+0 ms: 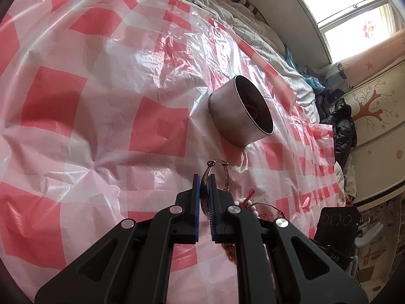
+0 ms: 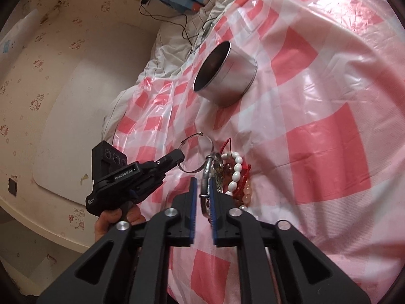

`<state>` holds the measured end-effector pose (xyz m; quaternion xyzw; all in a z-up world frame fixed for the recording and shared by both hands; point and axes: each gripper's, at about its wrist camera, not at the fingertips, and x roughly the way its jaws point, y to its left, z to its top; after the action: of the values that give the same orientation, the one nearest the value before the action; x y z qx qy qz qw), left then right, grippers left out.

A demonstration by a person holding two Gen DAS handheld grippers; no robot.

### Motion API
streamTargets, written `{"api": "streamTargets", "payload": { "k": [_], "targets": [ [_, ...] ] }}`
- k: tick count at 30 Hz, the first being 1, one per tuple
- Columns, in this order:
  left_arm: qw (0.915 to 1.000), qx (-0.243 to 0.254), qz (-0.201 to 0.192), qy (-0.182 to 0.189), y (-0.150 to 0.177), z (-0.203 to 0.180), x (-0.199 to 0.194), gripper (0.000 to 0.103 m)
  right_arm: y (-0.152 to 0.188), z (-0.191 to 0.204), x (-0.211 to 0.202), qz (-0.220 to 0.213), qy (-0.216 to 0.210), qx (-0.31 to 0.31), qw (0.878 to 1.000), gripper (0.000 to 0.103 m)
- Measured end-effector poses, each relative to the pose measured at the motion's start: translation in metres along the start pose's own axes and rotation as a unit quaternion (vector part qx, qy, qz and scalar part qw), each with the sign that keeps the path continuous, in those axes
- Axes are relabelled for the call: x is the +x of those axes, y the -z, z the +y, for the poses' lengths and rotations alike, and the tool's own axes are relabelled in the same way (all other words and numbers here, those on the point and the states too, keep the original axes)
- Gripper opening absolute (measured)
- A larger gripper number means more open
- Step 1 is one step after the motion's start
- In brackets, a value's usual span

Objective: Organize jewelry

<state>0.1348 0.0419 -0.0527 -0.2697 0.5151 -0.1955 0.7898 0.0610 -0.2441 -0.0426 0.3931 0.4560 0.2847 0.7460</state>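
Gleaming thin silver bangle (image 2: 193, 152) pinched in closed left gripper (image 2: 181, 157), right gripper (image 2: 202, 190) agape around patterned bangle (image 2: 217, 172), round steel tin (image 2: 227, 76) at twelve o'clock, glossy beads (image 2: 236, 174).

Bright daylight throughout, pouring in from the window (image 1: 364, 22) far up and to the right of the left gripper (image 1: 205, 190), blown out to near white there. Strong glare in crinkled white patches on the plastic sheet (image 1: 101, 101) ahead of the fingers, repeated on the sheet's far right side in the right wrist view. Soft shadow beneath the metal tin (image 1: 238, 111) and under the black arms. Heavy fisheye bending at every edge, with dark rounded corners. Sharp enough at the centre; slightly smeared and soft toward the rims, wallpaper (image 2: 38, 101) left of the right gripper (image 2: 202, 192) hazy.
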Motion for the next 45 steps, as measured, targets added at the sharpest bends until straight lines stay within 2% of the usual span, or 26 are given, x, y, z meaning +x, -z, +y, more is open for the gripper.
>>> {"api": "streamTargets", "payload": {
  "k": [2, 3, 4, 6, 8, 10, 19, 25, 35, 42, 45],
  "targets": [
    [1.0000, 0.000, 0.002, -0.001, 0.000, 0.000, 0.001, 0.006, 0.001, 0.002, 0.001, -0.003, 0.002, -0.001, 1.000, 0.055],
    [1.0000, 0.000, 0.002, -0.002, 0.001, 0.000, 0.001, 0.006, 0.001, 0.004, 0.001, -0.005, 0.004, -0.007, 1.000, 0.054],
    [1.0000, 0.000, 0.002, -0.002, 0.000, 0.000, 0.002, 0.006, 0.001, 0.006, 0.002, -0.007, 0.006, -0.013, 1.000, 0.050],
    [1.0000, 0.000, 0.003, -0.004, 0.001, 0.000, 0.002, 0.006, 0.002, 0.010, 0.003, -0.006, 0.018, -0.028, 0.999, 0.016],
    [1.0000, 0.001, 0.002, -0.002, 0.002, 0.001, 0.002, 0.006, 0.003, 0.012, 0.006, -0.003, 0.032, -0.039, 0.999, 0.008],
    [1.0000, 0.000, 0.000, 0.010, 0.002, -0.001, -0.001, 0.006, 0.004, 0.018, 0.006, -0.010, 0.042, -0.055, 0.998, 0.008],
    [0.9969, 0.006, -0.043, 0.066, -0.005, -0.013, -0.034, 0.006, 0.000, 0.035, -0.032, -0.091, -0.010, -0.081, 0.993, 0.007],
    [0.9928, 0.018, -0.071, 0.095, -0.017, -0.027, -0.040, 0.006, -0.015, 0.051, -0.035, -0.092, -0.015, -0.107, 0.990, 0.007],
    [0.9896, 0.021, -0.096, 0.105, -0.049, -0.050, -0.011, 0.006, -0.061, 0.064, -0.026, -0.111, -0.035, -0.127, 0.985, 0.007],
    [0.9919, 0.016, -0.080, 0.097, -0.069, -0.057, 0.028, 0.006, -0.094, 0.056, -0.017, -0.122, -0.043, -0.118, 0.985, 0.007],
    [0.9936, 0.020, -0.075, 0.082, -0.076, -0.060, 0.044, 0.006, -0.105, 0.050, -0.015, -0.128, -0.046, -0.111, 0.984, 0.007]
  ]
}}
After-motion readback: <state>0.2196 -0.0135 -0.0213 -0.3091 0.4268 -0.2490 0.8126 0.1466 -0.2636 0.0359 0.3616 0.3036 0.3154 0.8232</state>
